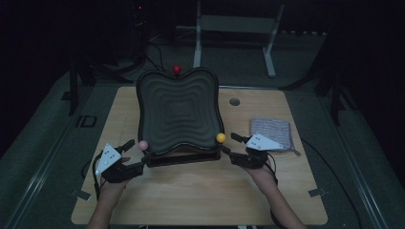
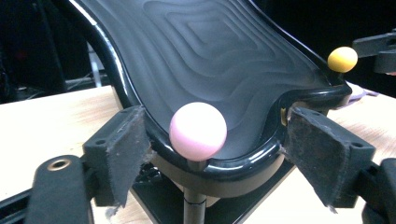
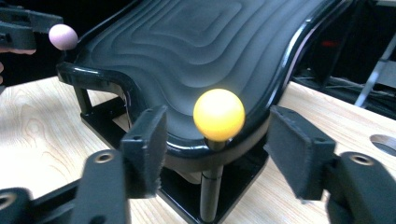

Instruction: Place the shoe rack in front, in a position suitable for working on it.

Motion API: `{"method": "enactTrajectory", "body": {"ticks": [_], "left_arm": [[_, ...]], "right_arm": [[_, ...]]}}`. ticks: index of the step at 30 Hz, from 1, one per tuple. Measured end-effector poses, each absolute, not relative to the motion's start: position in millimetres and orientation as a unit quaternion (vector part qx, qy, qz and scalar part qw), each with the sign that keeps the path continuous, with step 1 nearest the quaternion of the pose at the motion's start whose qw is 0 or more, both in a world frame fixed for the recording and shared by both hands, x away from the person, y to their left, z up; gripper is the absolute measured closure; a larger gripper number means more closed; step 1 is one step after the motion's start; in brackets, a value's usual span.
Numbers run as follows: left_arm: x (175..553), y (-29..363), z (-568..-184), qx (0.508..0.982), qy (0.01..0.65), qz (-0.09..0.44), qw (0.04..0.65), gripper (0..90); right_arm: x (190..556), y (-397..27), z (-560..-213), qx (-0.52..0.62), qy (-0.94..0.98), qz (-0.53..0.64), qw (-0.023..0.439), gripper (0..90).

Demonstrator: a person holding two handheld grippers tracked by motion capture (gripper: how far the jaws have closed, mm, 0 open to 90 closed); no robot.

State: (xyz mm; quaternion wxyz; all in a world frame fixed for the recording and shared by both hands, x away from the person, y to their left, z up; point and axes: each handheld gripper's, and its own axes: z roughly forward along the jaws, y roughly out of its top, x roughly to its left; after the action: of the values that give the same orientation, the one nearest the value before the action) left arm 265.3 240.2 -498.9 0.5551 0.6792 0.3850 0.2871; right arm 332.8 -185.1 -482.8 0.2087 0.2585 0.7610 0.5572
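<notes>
A glossy black tray with a wavy rim and a stepped, rippled floor [image 1: 179, 112] stands tilted on a black frame at the middle of the pale wooden table [image 1: 200, 191], its far edge raised and its near edge low. Three ball-topped posts rise at its rim: a pink ball knob [image 1: 143, 145] at the near left corner, a yellow ball knob [image 1: 220, 138] at the near right corner, and a red ball knob [image 1: 177, 69] at the far edge. The left gripper [image 1: 135, 153] sits at the pink ball knob with its jaws apart on either side of the ball and corner; in the left gripper view neither felt pad touches them. The right gripper [image 1: 230, 144] likewise straddles the yellow ball knob, jaws parted and clear of it. A grey knitted cloth pad [image 1: 271, 134] lies just right of the right gripper.
</notes>
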Motion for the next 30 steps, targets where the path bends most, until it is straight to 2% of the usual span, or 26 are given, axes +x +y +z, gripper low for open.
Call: {"method": "enactTrajectory", "body": {"ticks": [5, 6, 7, 9, 15, 21, 30], "left_arm": [[274, 238, -501, 0.685, 0.39, 0.285, 0.545, 33.9], [275, 237, -501, 0.685, 0.388, 0.287, 0.546, 36.0], [276, 238, -500, 0.682, 0.39, 0.284, 0.55, 40.6], [278, 237, -499, 0.685, 0.387, 0.285, 0.547, 45.3], [281, 234, -498, 0.686, 0.389, 0.307, 0.532, 58.3], [281, 234, -501, 0.672, 0.401, 0.304, 0.544, 59.7], [277, 227, -499, 0.68, 0.393, 0.298, 0.542, 60.1]], "right_arm": [[341, -173, -483, 0.258, 0.768, 0.543, 0.221, 38.6], [342, -170, -483, 0.257, 0.77, 0.539, 0.225, 40.8], [343, -168, -484, 0.255, 0.775, 0.535, 0.22, 49.0], [346, -164, -485, 0.254, 0.781, 0.529, 0.214, 49.7], [347, -157, -485, 0.259, 0.773, 0.523, 0.25, 58.9], [345, -156, -485, 0.267, 0.773, 0.517, 0.254, 59.4], [341, -163, -485, 0.277, 0.769, 0.521, 0.247, 59.5]]}}
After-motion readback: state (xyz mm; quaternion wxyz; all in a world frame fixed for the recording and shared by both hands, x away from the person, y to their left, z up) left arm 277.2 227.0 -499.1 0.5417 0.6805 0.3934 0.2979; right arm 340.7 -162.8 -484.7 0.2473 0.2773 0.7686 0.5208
